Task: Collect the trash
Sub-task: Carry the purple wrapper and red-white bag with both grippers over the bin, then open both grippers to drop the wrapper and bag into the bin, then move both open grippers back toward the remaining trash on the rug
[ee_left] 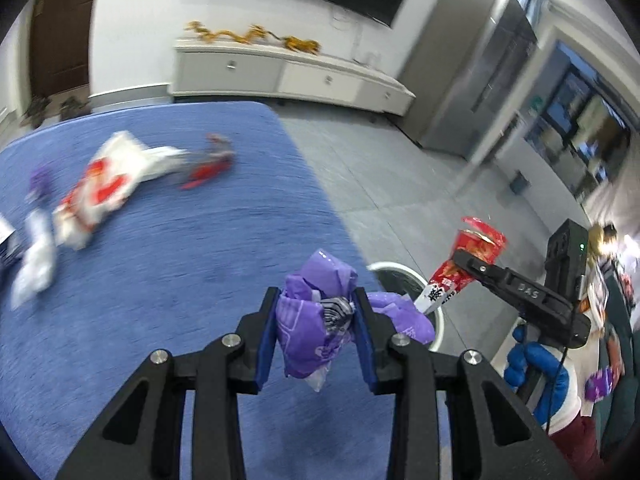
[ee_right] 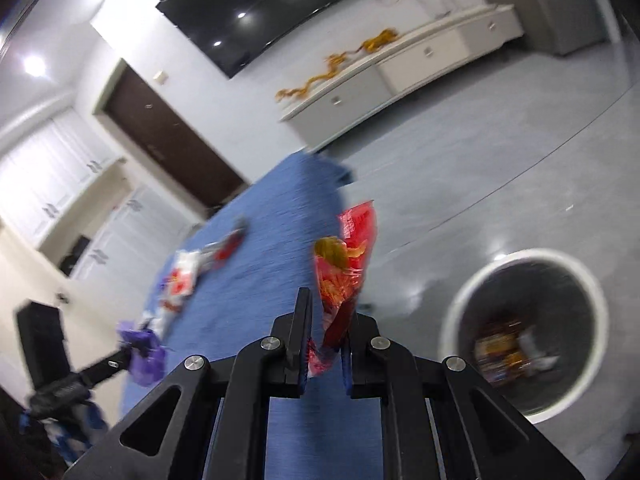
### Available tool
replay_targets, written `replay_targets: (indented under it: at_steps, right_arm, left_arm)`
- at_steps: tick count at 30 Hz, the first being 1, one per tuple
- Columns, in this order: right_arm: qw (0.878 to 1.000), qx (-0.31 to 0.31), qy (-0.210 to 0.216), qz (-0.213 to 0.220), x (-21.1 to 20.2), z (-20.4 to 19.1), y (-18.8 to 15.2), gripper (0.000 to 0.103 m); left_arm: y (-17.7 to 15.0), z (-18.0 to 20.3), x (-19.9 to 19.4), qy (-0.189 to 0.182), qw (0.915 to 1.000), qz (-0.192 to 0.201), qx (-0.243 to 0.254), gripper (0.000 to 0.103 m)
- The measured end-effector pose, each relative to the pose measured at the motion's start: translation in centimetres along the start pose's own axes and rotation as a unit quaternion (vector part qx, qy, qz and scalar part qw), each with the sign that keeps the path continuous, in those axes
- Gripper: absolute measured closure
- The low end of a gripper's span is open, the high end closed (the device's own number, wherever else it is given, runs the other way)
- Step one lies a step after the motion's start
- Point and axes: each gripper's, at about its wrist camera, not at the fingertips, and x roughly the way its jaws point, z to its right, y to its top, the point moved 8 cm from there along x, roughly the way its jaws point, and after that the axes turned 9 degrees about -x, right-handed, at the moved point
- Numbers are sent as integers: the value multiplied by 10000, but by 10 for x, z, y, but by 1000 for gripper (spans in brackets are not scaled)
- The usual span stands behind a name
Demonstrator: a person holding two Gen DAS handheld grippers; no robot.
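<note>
Both clamped: left gripper (ee_left: 316, 322) grips crumpled purple wrapper (ee_left: 310, 336); right gripper (ee_right: 326, 344) pinches glossy red snack bag (ee_right: 348, 276).

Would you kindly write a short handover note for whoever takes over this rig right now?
Left gripper: shut on a crumpled purple wrapper, above the blue table.
Right gripper: shut on a red snack packet, near the table edge.
White-rimmed bin stands on the floor beside the table, some trash already inside.
Left: drop both pieces in the bin, then collect the red-and-white wrapper and the other blurred bits on the table.
</note>
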Motion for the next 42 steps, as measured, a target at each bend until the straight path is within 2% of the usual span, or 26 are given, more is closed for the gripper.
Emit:
replay_targets:
  at_steps: [6,12,16,18,19,22,31,37,42]
  right_arm:
    - [9968,-76,-800,34,-9,62,-1,90]
    - [9918,-2,-1277,-47,-8,115,-6,87]
    - [9891,150,-1459,-93,-6,144,-11,84]
    - [9871,244,-1577,-92,-5,156,-12,70]
    - [9864,286,-1614,-82,-6,160,-13,60]
    - [9844,412,-1712,-42,-11,169,-16,57]
    - [9851,547,-1630,-23,-20,168,-22,57]
    - [9897,395,-1377,65,-28,132,-16,57]
    - [9928,131,-1171,193,-38,89,-1,57]
  left_arm:
    - [4,65,60,-20,9983,-411,424,70]
    - [-4,114,121,-16,9941,-798,730,70]
    - [-11,141,157,-68,9910,-1060,810,65]
    - [-14,153,174,-133,9892,-1208,815,62]
    - [-15,157,180,-164,9884,-1273,808,60]
    - [-17,165,191,-244,9873,-1354,797,54]
    - [-11,145,170,-363,9883,-1264,770,54]
    - [8,122,116,-301,9947,-526,833,54]
    - [21,101,64,-276,9951,-42,945,54]
